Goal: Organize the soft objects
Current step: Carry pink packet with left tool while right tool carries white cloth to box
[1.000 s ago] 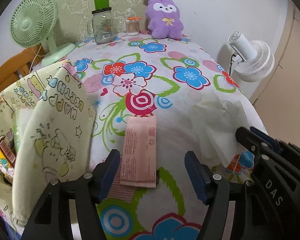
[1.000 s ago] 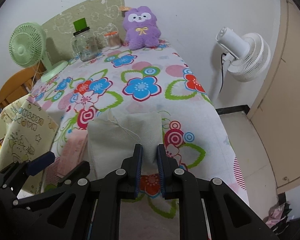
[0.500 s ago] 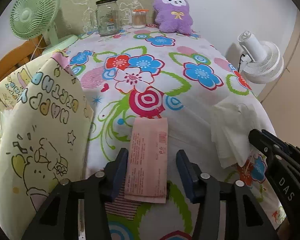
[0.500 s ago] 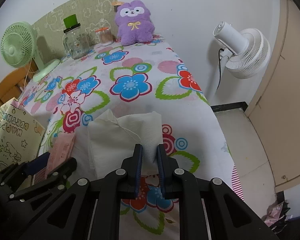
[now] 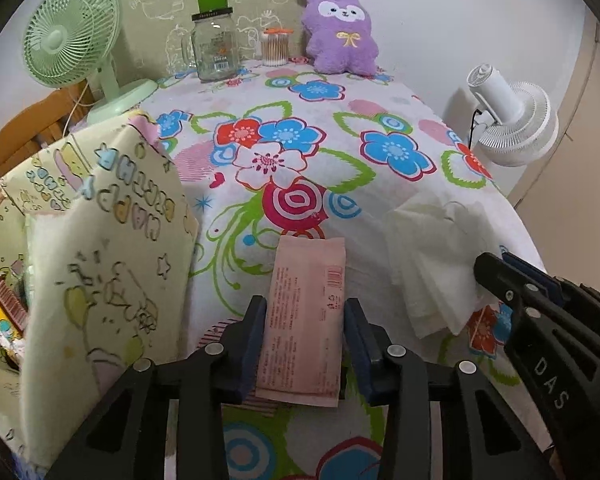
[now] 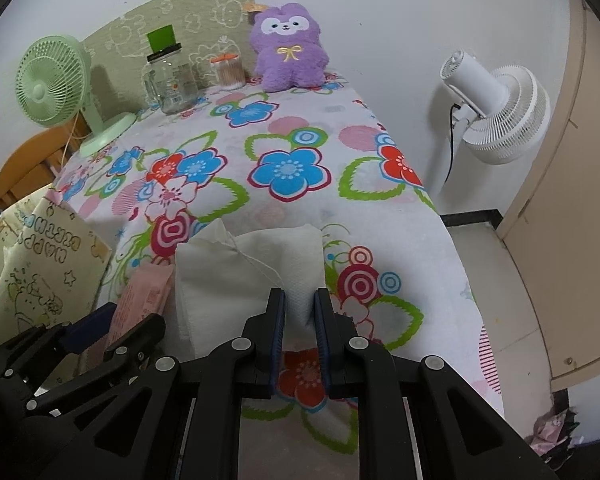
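Left hand-held gripper [image 5: 304, 340]: jaws at a middling gap, straddling the pink packet [image 5: 304, 320] on both long sides. We cannot tell whether the pads are pressing it yet; it lies flat on the surface [image 5: 300, 132], near the front edge, left of the middle.

Right hand-held gripper [image 6: 300, 312]: jaws narrow, pinching the near edge of the white tissue stack [image 6: 248, 276]. The stack sits near the front edge, toward the right edge; its far end rests on the cloth.

Step in hand, as we judge it: close the left jaws on the packet. To do it well:
1. Keep the packet centred between the pads so it does not swivel.
2. Close gently. The packet looks soft and will likely buckle under a hard squeeze.
3. Lift straight up before moving left.
4. Keep the tissue grip steady; the loose top sheet may peel away.

Containers:
- Printed gift bag [image 5: 112, 240], front left corner, mouth toward us. We see a yellow box [image 5: 0, 312] inside; the rest is hidden by the bag wall. Probably the destination.
- Glass jar [image 5: 214, 48], green lid, back edge; contents unclear.
- Small clear tub [image 5: 276, 48] beside it holds what look like cotton swabs.
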`<action>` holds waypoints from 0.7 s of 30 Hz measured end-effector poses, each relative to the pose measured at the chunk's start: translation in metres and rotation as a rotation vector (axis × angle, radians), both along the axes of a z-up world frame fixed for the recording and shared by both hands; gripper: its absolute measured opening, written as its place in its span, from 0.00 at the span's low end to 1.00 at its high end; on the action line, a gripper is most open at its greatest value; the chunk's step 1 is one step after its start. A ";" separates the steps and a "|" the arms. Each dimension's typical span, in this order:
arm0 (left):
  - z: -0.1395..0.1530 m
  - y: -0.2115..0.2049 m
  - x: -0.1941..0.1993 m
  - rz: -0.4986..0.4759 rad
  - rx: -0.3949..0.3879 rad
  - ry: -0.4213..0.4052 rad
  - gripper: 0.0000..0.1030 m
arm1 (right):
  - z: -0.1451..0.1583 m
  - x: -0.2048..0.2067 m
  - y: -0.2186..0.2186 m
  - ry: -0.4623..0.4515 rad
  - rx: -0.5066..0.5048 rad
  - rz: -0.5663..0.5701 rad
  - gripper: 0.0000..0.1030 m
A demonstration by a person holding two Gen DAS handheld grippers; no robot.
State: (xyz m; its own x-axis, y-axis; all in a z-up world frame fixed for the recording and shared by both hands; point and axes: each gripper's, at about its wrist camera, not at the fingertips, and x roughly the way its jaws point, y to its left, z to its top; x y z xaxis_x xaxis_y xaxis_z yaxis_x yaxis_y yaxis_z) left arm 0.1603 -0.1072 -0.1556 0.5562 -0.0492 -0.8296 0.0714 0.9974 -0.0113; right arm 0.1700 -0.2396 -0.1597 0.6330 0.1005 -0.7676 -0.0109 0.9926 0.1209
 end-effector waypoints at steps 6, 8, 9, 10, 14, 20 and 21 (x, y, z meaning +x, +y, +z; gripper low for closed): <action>0.011 0.003 -0.011 -0.001 -0.006 -0.026 0.38 | 0.011 -0.012 0.008 -0.022 -0.007 0.012 0.17; 0.015 0.004 -0.015 -0.002 -0.008 -0.039 0.38 | 0.015 -0.016 0.010 -0.032 -0.008 0.016 0.17; 0.017 0.005 -0.017 -0.003 -0.010 -0.041 0.38 | 0.017 -0.018 0.010 -0.037 -0.008 0.015 0.17; 0.019 0.005 -0.019 -0.004 -0.013 -0.045 0.38 | 0.019 -0.020 0.011 -0.042 -0.008 0.015 0.17; 0.028 0.007 -0.028 -0.003 -0.016 -0.068 0.38 | 0.029 -0.030 0.013 -0.065 -0.010 0.014 0.17; 0.044 0.008 -0.043 -0.001 -0.019 -0.114 0.38 | 0.046 -0.045 0.015 -0.105 -0.016 0.016 0.17; 0.047 0.009 -0.045 -0.001 -0.021 -0.122 0.38 | 0.049 -0.048 0.015 -0.114 -0.015 0.016 0.17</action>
State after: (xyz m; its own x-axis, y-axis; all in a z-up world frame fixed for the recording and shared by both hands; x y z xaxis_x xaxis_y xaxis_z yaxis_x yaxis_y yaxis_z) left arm 0.1157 -0.0980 -0.1087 0.6525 -0.0665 -0.7548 0.0749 0.9969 -0.0231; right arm 0.1223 -0.2243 -0.1103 0.7146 0.1002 -0.6923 -0.0395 0.9939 0.1030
